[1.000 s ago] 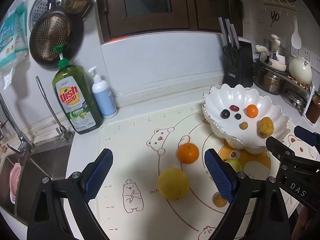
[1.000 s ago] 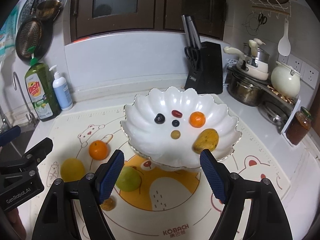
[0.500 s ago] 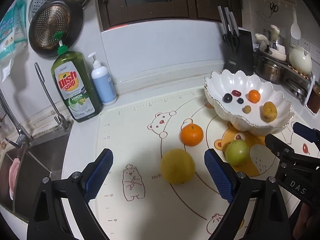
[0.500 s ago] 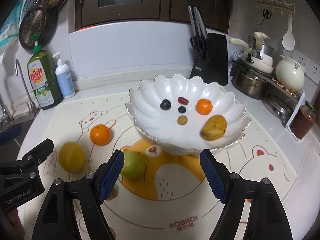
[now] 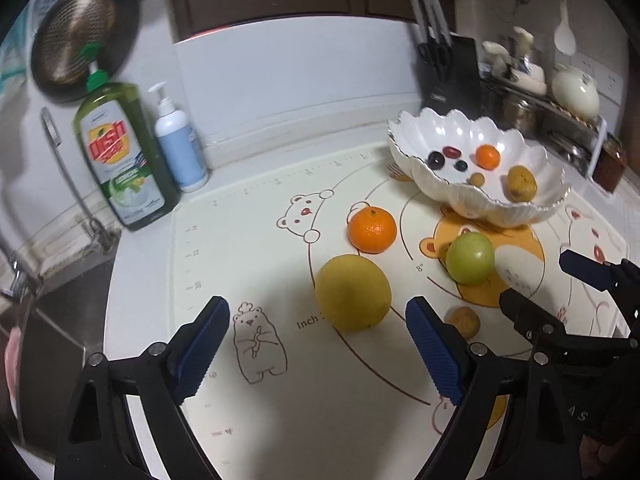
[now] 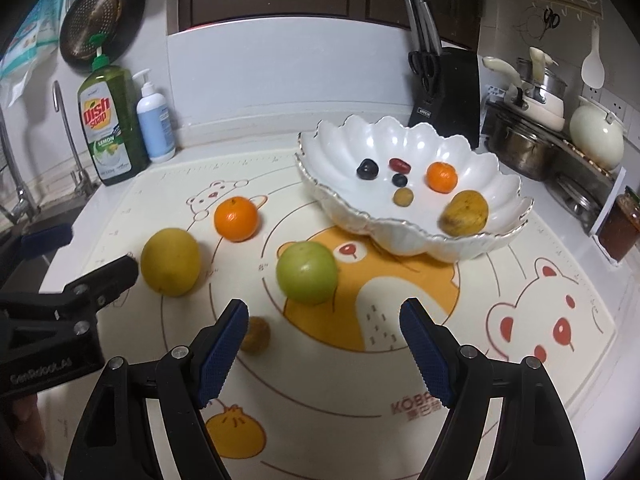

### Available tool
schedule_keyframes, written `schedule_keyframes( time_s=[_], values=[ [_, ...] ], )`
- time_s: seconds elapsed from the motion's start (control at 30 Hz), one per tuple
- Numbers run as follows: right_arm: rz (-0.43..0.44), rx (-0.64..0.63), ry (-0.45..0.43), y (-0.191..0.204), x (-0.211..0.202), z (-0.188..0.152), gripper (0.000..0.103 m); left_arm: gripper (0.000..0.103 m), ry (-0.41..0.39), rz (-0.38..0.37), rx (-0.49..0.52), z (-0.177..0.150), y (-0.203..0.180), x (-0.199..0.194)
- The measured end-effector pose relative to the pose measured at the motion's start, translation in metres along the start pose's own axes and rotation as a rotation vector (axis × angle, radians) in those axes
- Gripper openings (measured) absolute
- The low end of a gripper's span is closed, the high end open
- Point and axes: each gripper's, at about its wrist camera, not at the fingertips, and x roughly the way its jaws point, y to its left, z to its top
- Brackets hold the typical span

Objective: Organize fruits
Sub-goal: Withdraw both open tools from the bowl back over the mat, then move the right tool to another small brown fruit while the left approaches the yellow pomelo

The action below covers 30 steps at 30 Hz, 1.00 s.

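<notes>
I count four fruits loose on the mat [image 6: 400,420]: one big yellow fruit [image 6: 170,261], one orange [image 6: 235,219], one green apple [image 6: 307,273] and one little brown fruit [image 6: 255,335]. Six more sit in the white bowl [image 6: 360,144]: one small orange [image 6: 441,176], one yellow-brown fruit [image 6: 465,213], one red one [image 6: 399,165], two dark ones and one tiny tan one. The bowl is shiny with a wavy edge like petals and a thin gold line on the rim. The mat is soft-looking and cream, with bear drawings on it, and lies on the white surface [image 5: 280,148]. The big yellow fruit looks bumpy and round; the apple looks smooth. My left gripper [image 5: 318,350] has its jaws wide apart, holding nothing, with the big yellow fruit at about 12 o'clock just ahead of them. My right gripper [image 6: 320,354] also has its jaws wide apart and empty, with the apple at 12 o'clock and the little brown fruit just beside the left pad. From the apple, the bowl is at about 1 o'clock. Two bottles stand by the wall: one green dish soap [image 6: 109,124] and one blue pump bottle [image 6: 155,122]. Only the right view shows the writing on the mat's near edge and the bun drawing [image 6: 236,436]. Only the left view shows the sink edge [image 5: 60,280].
</notes>
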Motion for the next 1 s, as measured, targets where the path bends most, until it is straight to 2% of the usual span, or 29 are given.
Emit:
schedule_keyframes(
  time_s=[0.27,0.47,0.8,1.0],
  values=[
    [-0.016,0.042,0.026,0.006,0.006,-0.007,0.078,0.087,0.035,-0.094,0.075,0.007,0.000,0.017],
    [-0.027,0.033,0.054,0.016,0.015,-0.012,0.076,0.087,0.052,-0.121,0.098,0.007,0.000,0.030],
    [-0.004,0.004,0.090,0.036,0.031,-0.017,0.066,0.085,0.095,-0.155,0.082,0.007,0.002,0.053],
    [0.021,0.019,0.113,0.036,0.040,-0.018,0.055,0.081,0.126,-0.168,0.058,0.005,0.002,0.064]
  ],
)
